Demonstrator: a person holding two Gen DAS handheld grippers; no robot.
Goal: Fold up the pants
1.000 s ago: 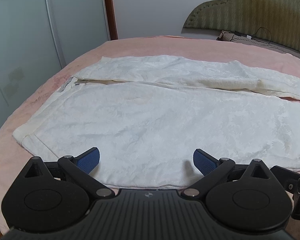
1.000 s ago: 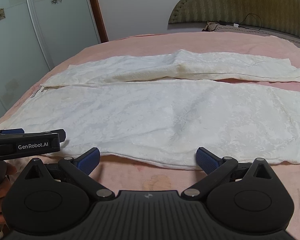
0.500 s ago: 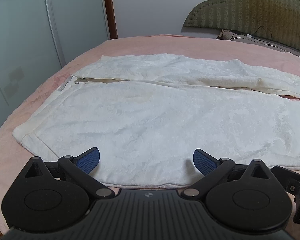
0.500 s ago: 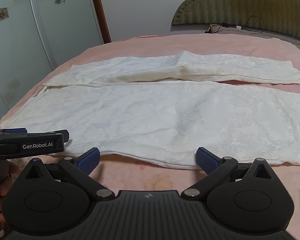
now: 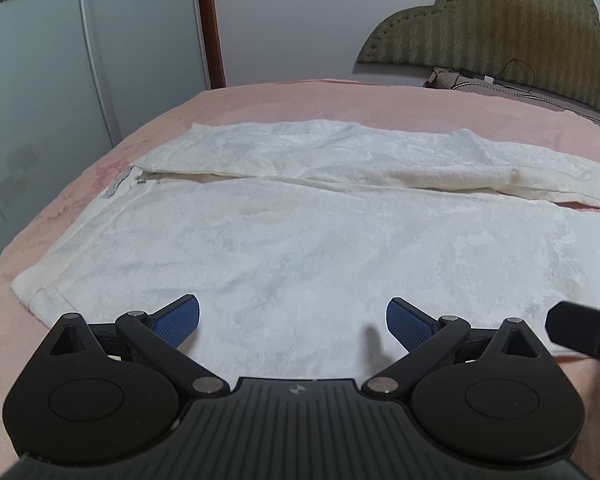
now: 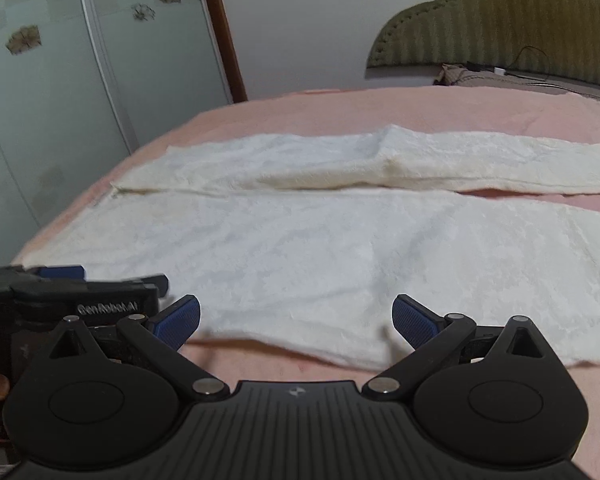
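White textured pants [image 5: 300, 240] lie flat on a pink bed, waistband at the left, both legs running to the right; they also show in the right wrist view [image 6: 320, 248]. My left gripper [image 5: 293, 320] is open and empty, low over the near leg close to its front edge by the waist. My right gripper [image 6: 296, 320] is open and empty, over the near leg's front edge further along. The left gripper's body [image 6: 100, 300] shows at the left of the right wrist view; the right gripper's body [image 5: 584, 332] shows at the right edge of the left wrist view.
The pink bed [image 5: 300, 100] extends beyond the pants. A green padded headboard [image 5: 500, 20] stands at the far right, with a cable and small items [image 5: 480, 78] below it. Frosted wardrobe doors [image 5: 40, 80] stand along the left.
Both grippers have moved forward and lower toward the pants' near edge. Both stay open. The pants have not moved.
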